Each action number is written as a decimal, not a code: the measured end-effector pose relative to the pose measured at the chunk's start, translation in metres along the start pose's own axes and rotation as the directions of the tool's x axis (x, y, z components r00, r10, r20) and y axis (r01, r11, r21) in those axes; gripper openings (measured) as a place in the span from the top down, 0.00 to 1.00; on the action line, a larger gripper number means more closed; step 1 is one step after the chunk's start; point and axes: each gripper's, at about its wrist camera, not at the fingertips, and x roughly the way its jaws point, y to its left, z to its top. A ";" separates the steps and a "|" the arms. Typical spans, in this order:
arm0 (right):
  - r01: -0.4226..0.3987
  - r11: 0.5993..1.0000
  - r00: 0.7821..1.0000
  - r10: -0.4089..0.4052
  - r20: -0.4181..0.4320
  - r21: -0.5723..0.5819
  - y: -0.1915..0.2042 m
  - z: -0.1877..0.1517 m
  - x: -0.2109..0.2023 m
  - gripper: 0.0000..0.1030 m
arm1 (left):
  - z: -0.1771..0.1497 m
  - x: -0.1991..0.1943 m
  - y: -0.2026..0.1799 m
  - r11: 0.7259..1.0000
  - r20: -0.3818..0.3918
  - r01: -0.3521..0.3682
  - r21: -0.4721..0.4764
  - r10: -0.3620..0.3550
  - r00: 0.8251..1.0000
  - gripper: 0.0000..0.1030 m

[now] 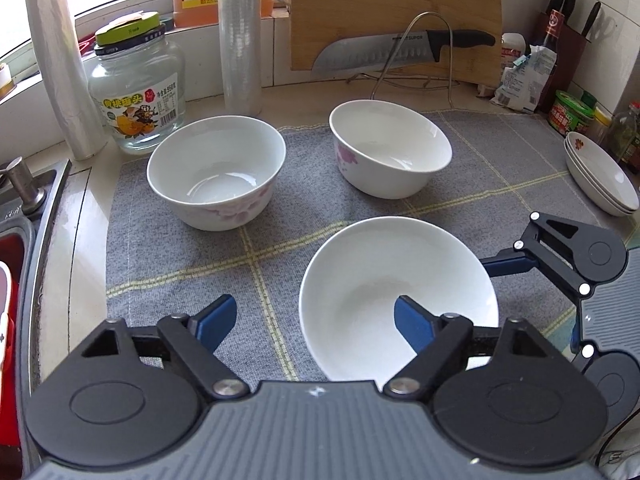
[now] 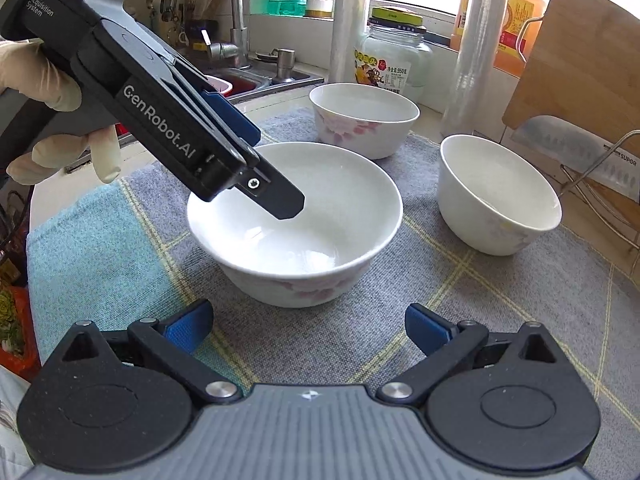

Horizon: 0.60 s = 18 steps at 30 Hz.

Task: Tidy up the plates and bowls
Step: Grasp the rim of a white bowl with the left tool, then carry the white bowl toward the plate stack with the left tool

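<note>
Three white bowls with pink flowers sit on a grey checked cloth [image 1: 180, 264]. The near bowl [image 1: 396, 300] [image 2: 296, 224] is under my left gripper [image 1: 316, 320], which is open: its right finger is inside the bowl, its left finger outside over the cloth, straddling the rim. In the right wrist view the left gripper [image 2: 276, 184] reaches down over this bowl. My right gripper [image 2: 308, 328] is open and empty, just short of the same bowl; it also shows in the left wrist view [image 1: 532, 256]. Two more bowls stand behind [image 1: 216, 172] [image 1: 390, 148].
A stack of shallow plates [image 1: 604, 180] sits at the right edge. A glass jar [image 1: 136, 84], two film rolls [image 1: 240, 40], a cutting board with a knife [image 1: 396, 52] on a wire rack line the back. A sink [image 2: 248, 80] lies to the left.
</note>
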 end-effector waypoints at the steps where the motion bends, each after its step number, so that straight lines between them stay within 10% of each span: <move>1: 0.006 1.000 1.000 -0.006 0.004 -0.009 0.001 0.002 0.000 0.00 | 0.001 0.001 0.000 1.000 -0.003 0.009 0.006 -0.009 1.000 0.23; 8: 0.011 0.999 1.000 -0.011 0.005 -0.043 0.006 0.012 0.006 0.00 | 0.006 0.008 -0.002 0.997 -0.040 0.058 0.041 -0.057 0.998 0.44; 18: 0.013 0.998 1.000 -0.012 0.012 -0.055 0.006 0.020 0.008 0.01 | 0.008 0.009 -0.004 0.995 -0.056 0.088 0.050 -0.085 0.995 0.46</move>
